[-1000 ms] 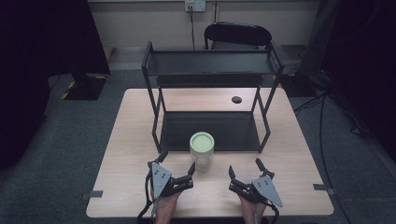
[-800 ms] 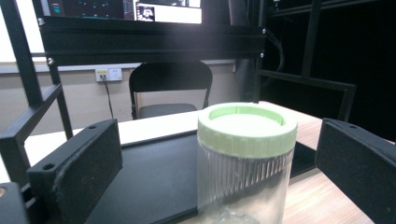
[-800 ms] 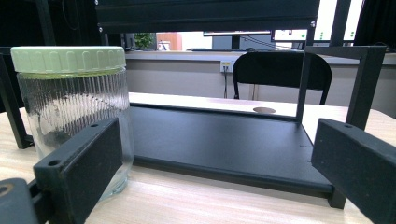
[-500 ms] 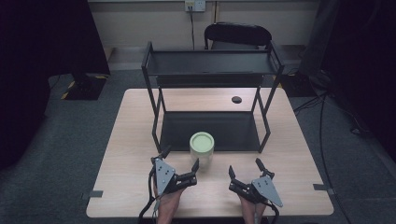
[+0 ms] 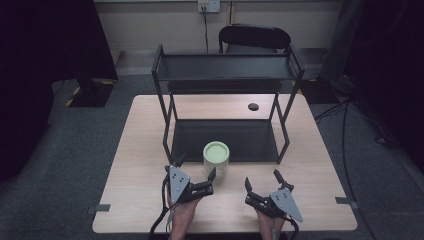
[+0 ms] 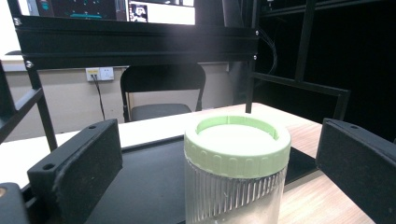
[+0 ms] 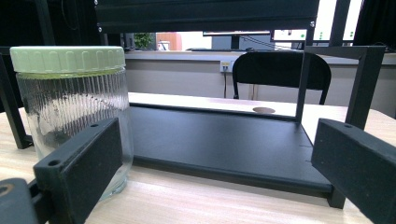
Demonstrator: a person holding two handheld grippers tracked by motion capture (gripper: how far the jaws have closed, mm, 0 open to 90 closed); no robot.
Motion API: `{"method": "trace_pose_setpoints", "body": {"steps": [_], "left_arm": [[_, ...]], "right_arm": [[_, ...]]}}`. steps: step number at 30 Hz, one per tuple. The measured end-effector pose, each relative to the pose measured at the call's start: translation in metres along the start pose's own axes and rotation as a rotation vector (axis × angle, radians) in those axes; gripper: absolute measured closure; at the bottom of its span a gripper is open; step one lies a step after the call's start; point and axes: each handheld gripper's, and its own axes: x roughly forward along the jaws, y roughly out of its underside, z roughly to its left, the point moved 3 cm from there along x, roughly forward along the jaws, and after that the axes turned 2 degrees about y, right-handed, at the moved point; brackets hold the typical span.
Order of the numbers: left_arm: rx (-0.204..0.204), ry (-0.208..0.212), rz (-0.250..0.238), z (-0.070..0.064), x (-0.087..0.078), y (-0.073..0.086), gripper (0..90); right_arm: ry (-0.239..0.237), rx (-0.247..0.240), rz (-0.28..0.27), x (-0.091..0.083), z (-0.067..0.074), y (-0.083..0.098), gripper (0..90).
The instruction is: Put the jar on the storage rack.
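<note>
A ribbed clear glass jar (image 5: pixel 216 159) with a pale green screw lid stands on the wooden table (image 5: pixel 140 150), just in front of the black rack's bottom shelf (image 5: pixel 240 140). My left gripper (image 5: pixel 196 166) is open right at the jar's near left side. In the left gripper view the jar (image 6: pixel 237 186) stands close between the two wide-apart pads (image 6: pixel 79 168), which do not touch it. My right gripper (image 5: pixel 261 178) rests open to the jar's right, empty. Its own view has the jar (image 7: pixel 74 102) off to the left, beyond its left pad (image 7: pixel 79 163).
A black two-tier metal rack (image 5: pixel 225 70) stands mid-table; its posts flank the jar's far side. A small dark disc (image 5: pixel 253 106) lies on the table behind the rack. A black chair (image 5: pixel 255 37) stands beyond the table's far edge.
My left gripper has moved forward and a little right, toward the jar, so the jar now stands between its open jaws. The right gripper and the jar have stayed put.
</note>
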Motion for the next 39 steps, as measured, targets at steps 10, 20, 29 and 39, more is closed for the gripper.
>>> {"method": "trace_pose_setpoints", "body": {"steps": [10,20,29,39], "left_arm": [[0.000,0.026,0.006,-0.004,0.008,-0.004,0.1],[0.005,0.031,0.031,-0.009,0.014,0.001,0.0],[0.002,0.030,0.040,-0.013,0.021,0.002,0.0],[-0.004,0.060,0.031,-0.017,0.026,0.002,0.0]], "right_arm": [[0.000,0.000,0.000,0.000,0.000,0.000,1.1],[0.000,-0.001,0.000,0.000,0.000,0.000,1.2],[-0.001,-0.001,0.000,0.000,0.000,0.000,1.2],[-0.002,-0.002,0.002,0.000,0.000,0.000,1.3]]}}
